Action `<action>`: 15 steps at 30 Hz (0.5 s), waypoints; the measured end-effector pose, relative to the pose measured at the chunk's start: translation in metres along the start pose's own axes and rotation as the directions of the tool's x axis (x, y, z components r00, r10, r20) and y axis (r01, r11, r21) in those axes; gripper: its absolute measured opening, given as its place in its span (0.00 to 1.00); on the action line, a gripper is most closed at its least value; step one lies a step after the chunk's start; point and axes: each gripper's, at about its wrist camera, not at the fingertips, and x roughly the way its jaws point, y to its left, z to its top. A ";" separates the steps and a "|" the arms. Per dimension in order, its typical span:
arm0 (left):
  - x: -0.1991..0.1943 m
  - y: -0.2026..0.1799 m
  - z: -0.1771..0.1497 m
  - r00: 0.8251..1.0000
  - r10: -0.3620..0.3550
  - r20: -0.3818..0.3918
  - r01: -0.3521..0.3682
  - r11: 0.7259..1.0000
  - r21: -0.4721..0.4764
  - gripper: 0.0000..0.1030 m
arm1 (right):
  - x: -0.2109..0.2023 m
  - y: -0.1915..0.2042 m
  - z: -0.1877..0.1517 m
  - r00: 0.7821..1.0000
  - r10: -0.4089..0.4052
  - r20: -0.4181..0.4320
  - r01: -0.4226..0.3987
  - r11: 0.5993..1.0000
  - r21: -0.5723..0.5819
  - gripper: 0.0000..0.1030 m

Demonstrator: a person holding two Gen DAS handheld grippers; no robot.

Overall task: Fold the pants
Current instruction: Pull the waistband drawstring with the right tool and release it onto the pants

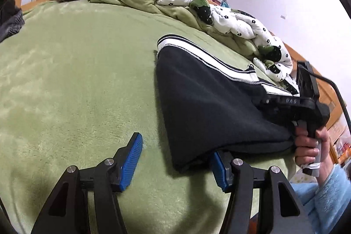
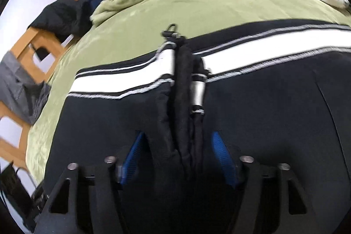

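Lying toward the bed's point(image 1: 76, 80) quilt-side edge, the black fleece track pants point(image 1: 208, 106) with white side stripes risk slipping on the plush green blanket. The left tool point(image 1: 175, 159) gapes, released, one pad under the hem; the right tool point(image 2: 178, 157), apparently spread, straddles bunched fabric.

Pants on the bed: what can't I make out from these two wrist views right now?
- Right gripper grip: right wrist view, bunched pants cover the pads; contact unclear.
- Left gripper: left wrist view, its right-hand finger is partly under the cloth.
- Pant legs: cut off by frame edges.
- Right wrist view is motion-blurred.
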 end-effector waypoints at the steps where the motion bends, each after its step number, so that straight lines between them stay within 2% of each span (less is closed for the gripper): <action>1: 0.001 -0.001 0.000 1.000 0.006 0.002 -0.006 1.000 0.009 0.54 | -0.002 -0.003 0.000 1.000 0.013 0.010 -0.014 1.000 0.015 0.20; 3: 0.002 -0.005 -0.002 1.000 0.021 0.004 -0.021 0.999 0.048 0.50 | -0.012 -0.011 -0.002 0.997 0.039 0.067 -0.043 0.996 0.073 0.13; 6: 0.000 -0.011 -0.004 1.000 0.018 -0.001 -0.018 0.998 0.062 0.45 | -0.039 -0.010 -0.001 0.985 0.056 0.162 -0.071 0.994 0.088 0.12; 10: 0.004 -0.019 -0.004 0.999 -0.013 -0.029 0.014 0.998 0.062 0.45 | -0.070 -0.003 0.003 0.966 -0.033 0.257 0.030 0.999 0.015 0.12; 13: 0.005 -0.029 -0.005 1.000 0.003 -0.028 0.000 0.995 0.096 0.44 | -0.066 -0.021 0.008 0.964 -0.095 0.248 0.086 0.995 0.046 0.12; 14: 0.007 -0.030 -0.004 0.999 0.009 -0.035 -0.005 0.995 0.096 0.44 | -0.058 -0.028 0.009 0.969 -0.111 0.220 0.101 0.993 0.059 0.12; 15: 0.008 -0.029 -0.004 0.999 0.015 -0.041 -0.011 0.996 0.090 0.43 | -0.041 -0.038 0.009 0.981 -0.114 0.156 0.103 0.992 0.078 0.12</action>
